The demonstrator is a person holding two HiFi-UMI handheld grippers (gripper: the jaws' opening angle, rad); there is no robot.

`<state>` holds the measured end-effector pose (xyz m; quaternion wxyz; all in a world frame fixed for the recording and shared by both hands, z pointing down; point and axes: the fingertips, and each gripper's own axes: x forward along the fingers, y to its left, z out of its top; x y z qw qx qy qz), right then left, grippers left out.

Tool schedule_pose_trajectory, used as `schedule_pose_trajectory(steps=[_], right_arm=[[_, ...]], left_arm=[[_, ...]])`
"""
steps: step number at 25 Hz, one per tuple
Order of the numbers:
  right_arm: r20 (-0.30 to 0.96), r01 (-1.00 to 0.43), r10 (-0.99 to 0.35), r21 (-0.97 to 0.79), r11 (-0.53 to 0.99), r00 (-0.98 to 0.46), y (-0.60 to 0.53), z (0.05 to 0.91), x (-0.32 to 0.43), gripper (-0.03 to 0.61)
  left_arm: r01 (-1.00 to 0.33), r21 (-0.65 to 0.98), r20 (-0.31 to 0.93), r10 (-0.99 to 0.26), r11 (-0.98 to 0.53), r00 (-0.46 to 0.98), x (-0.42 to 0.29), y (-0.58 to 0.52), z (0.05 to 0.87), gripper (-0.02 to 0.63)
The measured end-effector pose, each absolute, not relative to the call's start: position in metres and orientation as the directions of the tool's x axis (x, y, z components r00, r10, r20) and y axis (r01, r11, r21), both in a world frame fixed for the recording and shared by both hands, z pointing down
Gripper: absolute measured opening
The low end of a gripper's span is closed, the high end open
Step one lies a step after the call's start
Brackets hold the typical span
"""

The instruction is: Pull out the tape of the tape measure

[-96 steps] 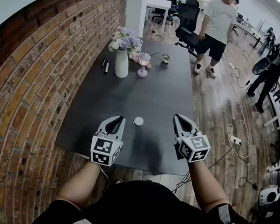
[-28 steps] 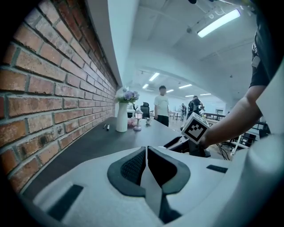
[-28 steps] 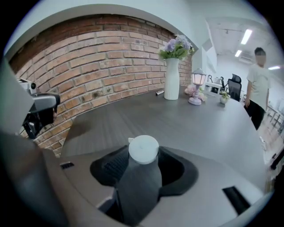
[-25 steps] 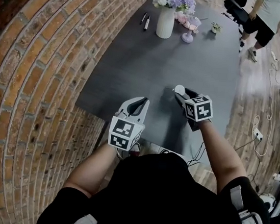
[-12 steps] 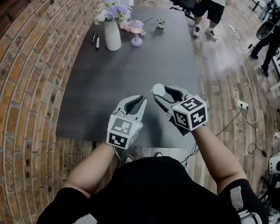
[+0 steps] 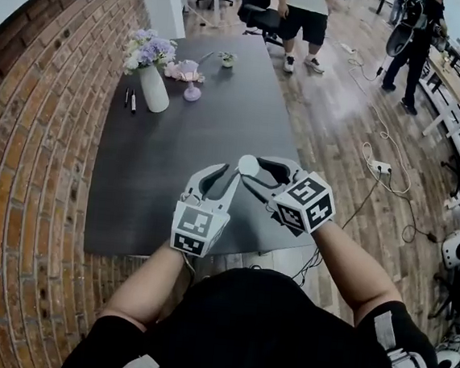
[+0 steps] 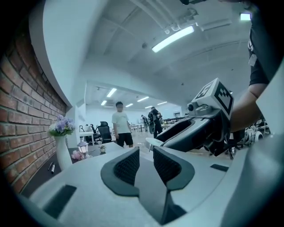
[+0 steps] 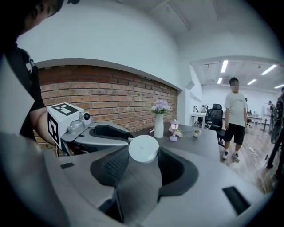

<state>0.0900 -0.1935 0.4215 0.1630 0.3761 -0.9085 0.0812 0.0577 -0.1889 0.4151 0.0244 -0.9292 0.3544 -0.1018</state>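
In the head view the tape measure (image 6: 249,165) sits mid-frame between the jaws of the right gripper (image 6: 255,171), with the left gripper (image 6: 219,176) just beside it on the left, both over the table's (image 6: 212,121) near end. Vase (image 6: 155,91) and pens (image 6: 130,99) sit upper left, along the brick wall (image 6: 42,121).

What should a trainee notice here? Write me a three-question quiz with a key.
1. True or false: the right tongs grip the round white tape measure.
2. What is between the jaws of the left tongs? A a marker; B nothing; C a cable.
3. Fill in: the vase of flowers stands on the table beside the ___ wall.
Key: 1 true; 2 B; 3 brick.
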Motion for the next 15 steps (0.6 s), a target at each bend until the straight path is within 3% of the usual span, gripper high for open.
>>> schedule_pose_trajectory(steps=[5,15], right_arm=[[0.363,-0.675,-0.630,0.006,0.738,-0.686,-0.188,0.419,0.086,0.204],[0.363,-0.599,-0.565,0.021,0.800,-0.741,-0.190,0.419,0.061,0.204]], left_arm=[[-0.656,-0.130,0.167,-0.668,-0.744,0.725,0.055,-0.185,0.413,0.086],[-0.685,-0.184,0.162,-0.709,-0.705,0.686,0.038,-0.180,0.414,0.015]])
